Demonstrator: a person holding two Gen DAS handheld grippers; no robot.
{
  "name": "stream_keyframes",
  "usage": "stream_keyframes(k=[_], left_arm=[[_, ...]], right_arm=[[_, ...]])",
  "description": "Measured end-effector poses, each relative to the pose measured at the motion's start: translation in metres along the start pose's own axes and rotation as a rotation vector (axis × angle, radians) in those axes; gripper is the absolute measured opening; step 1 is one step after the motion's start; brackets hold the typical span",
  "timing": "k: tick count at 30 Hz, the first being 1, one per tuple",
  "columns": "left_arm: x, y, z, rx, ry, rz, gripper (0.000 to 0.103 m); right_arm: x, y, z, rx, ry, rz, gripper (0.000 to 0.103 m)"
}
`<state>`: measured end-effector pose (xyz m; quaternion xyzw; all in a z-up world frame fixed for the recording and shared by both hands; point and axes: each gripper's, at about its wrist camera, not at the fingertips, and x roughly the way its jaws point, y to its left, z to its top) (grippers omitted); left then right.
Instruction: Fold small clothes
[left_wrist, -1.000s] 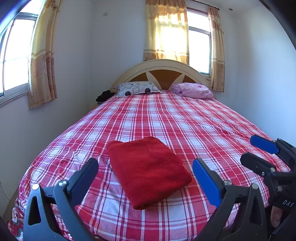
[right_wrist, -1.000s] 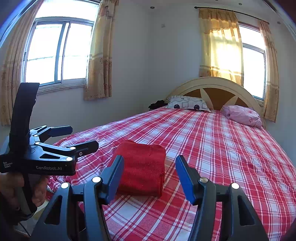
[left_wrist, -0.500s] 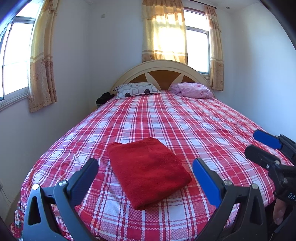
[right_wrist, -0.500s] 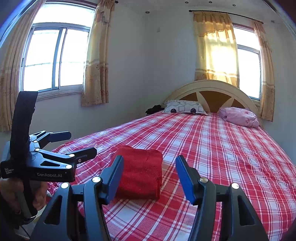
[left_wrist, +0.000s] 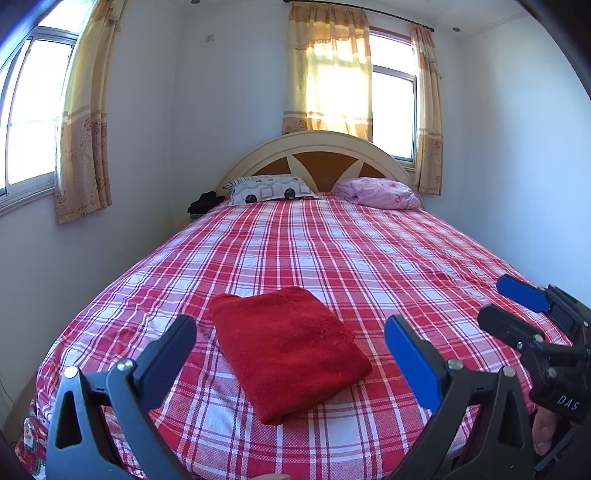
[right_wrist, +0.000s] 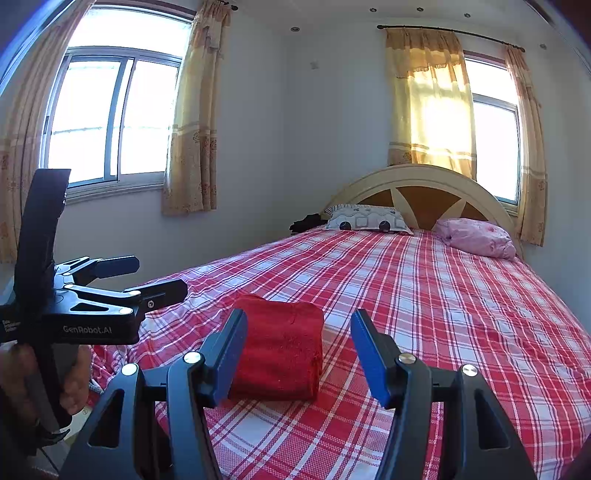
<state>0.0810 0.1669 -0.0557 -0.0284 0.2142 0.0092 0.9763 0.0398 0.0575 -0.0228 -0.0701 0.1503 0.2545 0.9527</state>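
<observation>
The red cloth (left_wrist: 288, 350) lies folded into a thick rectangle on the checked bedspread (left_wrist: 369, 258), near the foot of the bed and well apart from the two pillows. It looks soft, fleecy and light, so it would likely sag and slide open if lifted by one layer; a pinch through all layers at a near corner seems safest. The left gripper (left_wrist: 290, 350) and right gripper (right_wrist: 298, 341) both hover short of it, jaws wide apart and empty.
</observation>
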Motion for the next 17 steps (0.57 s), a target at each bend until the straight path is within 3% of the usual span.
stream_keyframes(k=[17], left_arm=[[0.0035,-0.0023,-0.0045,0.041,-0.021,0.040,0.103]], right_arm=[[0.0007,-0.0002,-0.0040,-0.006,0.013,0.006,0.059]])
